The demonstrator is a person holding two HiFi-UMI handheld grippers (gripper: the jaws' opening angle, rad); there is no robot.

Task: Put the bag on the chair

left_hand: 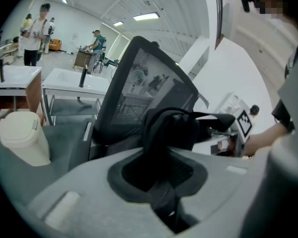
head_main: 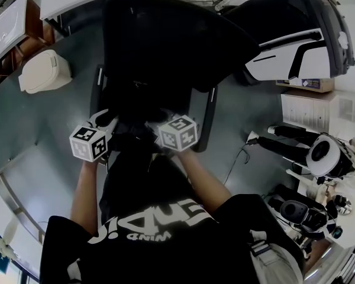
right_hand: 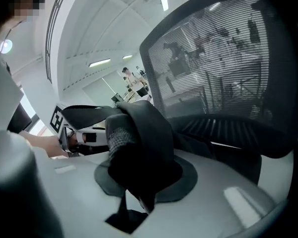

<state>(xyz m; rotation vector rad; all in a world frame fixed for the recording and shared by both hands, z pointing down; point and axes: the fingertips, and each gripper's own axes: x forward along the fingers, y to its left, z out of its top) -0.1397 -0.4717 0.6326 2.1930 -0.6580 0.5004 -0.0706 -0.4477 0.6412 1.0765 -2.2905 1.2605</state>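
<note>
Carrying is the step in hand, by my reading: the black fabric bag (head_main: 136, 136) hangs between the two grippers at the front edge of the black office chair with the mesh back (head_main: 160, 46). It does not look set down on the seat. In the head view, dark bag against dark seat makes it hard to tell whether its underside touches the cushion.

The next move probably calls for bringing both grippers forward together over the seat, toward the backrest. The bag should then be lowered until the seat carries its weight, and only then let go. Releasing one side first would likely let the bag swing or slip off the front edge.

The left gripper (left_hand: 159, 175) has its jaws drawn nearly together, with only a narrow gap. A gathered fold of the bag's cloth fills that gap and bunches up above the jaws.

The right gripper (right_hand: 136, 185) is set the same way, jaws close and pinching a bunched fold and a strap of the bag. Both face the chair back.

A beige lidded bin (head_main: 44, 70) stands on the floor left of the chair, well clear of the path.
</note>
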